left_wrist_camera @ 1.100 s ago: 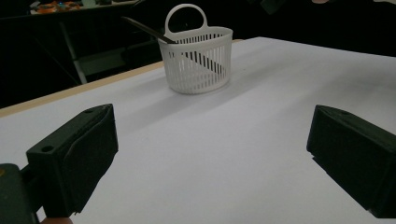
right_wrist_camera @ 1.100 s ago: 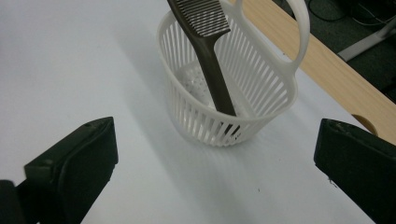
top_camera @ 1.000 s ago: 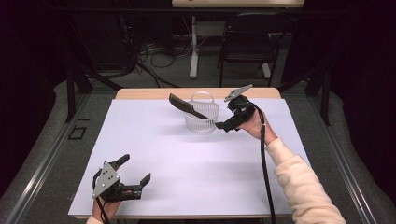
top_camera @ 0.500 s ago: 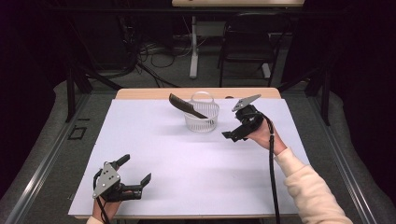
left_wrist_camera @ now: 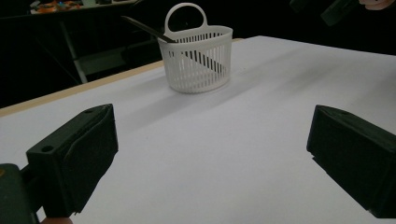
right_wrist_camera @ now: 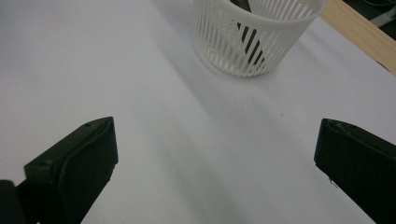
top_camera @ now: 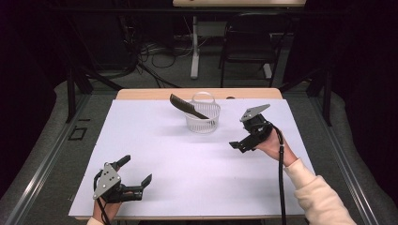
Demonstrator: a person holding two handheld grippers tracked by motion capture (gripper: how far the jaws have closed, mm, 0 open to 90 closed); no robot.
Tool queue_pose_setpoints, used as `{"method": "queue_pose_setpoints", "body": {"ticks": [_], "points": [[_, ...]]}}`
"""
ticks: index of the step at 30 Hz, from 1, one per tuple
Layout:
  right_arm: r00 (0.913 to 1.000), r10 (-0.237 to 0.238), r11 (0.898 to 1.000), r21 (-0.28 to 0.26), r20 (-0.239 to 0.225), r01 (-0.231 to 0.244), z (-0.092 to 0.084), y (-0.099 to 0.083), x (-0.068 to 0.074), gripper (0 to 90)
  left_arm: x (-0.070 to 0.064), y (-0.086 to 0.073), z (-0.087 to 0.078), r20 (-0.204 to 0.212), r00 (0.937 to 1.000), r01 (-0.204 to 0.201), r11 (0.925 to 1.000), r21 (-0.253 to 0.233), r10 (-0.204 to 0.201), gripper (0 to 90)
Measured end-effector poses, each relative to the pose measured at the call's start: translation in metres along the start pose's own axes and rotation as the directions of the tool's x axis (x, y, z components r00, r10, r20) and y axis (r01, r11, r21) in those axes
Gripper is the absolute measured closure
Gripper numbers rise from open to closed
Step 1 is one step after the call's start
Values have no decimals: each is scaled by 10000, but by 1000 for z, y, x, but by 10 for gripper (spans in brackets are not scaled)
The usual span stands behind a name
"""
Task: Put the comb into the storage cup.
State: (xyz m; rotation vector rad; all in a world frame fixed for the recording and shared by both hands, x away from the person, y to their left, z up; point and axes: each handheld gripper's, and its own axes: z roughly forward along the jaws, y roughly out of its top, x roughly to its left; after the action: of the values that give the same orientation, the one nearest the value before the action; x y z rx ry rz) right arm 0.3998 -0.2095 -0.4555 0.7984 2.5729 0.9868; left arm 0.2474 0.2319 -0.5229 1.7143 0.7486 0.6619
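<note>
A white slatted basket with a loop handle stands at the back middle of the white table sheet. A dark comb leans in it, its end sticking out to the left over the rim. My right gripper hovers just right of the basket, open and holding nothing. Its own view has the basket ahead between its spread jaws, well apart from them. My left gripper rests near the front left edge, open and holding nothing, with the basket and comb far ahead.
A strip of wooden tabletop shows behind the sheet. Beyond the table stand a dark chair and cables on the floor. A cable trails from the right gripper along the person's sleeve.
My right gripper has drawn back from the basket rim toward the near right and dropped lower. The comb stays leaning in the basket. The left gripper has not moved.
</note>
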Motion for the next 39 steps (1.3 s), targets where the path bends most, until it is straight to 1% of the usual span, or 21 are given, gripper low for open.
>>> {"method": "queue_pose_setpoints", "body": {"ticks": [2, 9, 18, 24, 31, 34, 35, 39], "points": [[10000, 48, 10000, 38, 23, -48, -3, -4, 2, 0, 0, 0, 0, 2, 10000, -3, 10000, -5, 3, 20], [10000, -33, 9999, 121, 49, 32, -11, -18, 11, 0, -1, 0, 0, 19, 10000, 3, 10000, 2, -3, 20], [9998, -86, 10000, 7, 185, 85, -24, -33, 23, 0, -1, 0, 1, 22, 10000, 27, 10000, 12, -27, 20], [9998, 32, 10000, -72, 209, -30, -29, -47, 30, 0, -1, 0, 0, 35, 10000, 5, 10000, 16, -5, 20], [9989, 200, 9989, -443, 414, -182, -34, -63, 39, 0, -1, 0, 0, 40, 10000, 4, 10000, 36, -4, 20], [9985, 240, 9983, -545, 488, -214, -35, -69, 44, 0, -1, 0, 0, 42, 10000, 5, 10000, 30, -5, 20], [9986, 190, 9980, -617, 497, -159, -35, -71, 45, 0, -1, 0, 0, 38, 10000, 7, 10000, 28, -7, 20], [9983, 263, 9975, -668, 523, -228, -35, -78, 50, 0, -1, 0, 0, 31, 10000, 10, 10000, 15, -10, 20]]}}
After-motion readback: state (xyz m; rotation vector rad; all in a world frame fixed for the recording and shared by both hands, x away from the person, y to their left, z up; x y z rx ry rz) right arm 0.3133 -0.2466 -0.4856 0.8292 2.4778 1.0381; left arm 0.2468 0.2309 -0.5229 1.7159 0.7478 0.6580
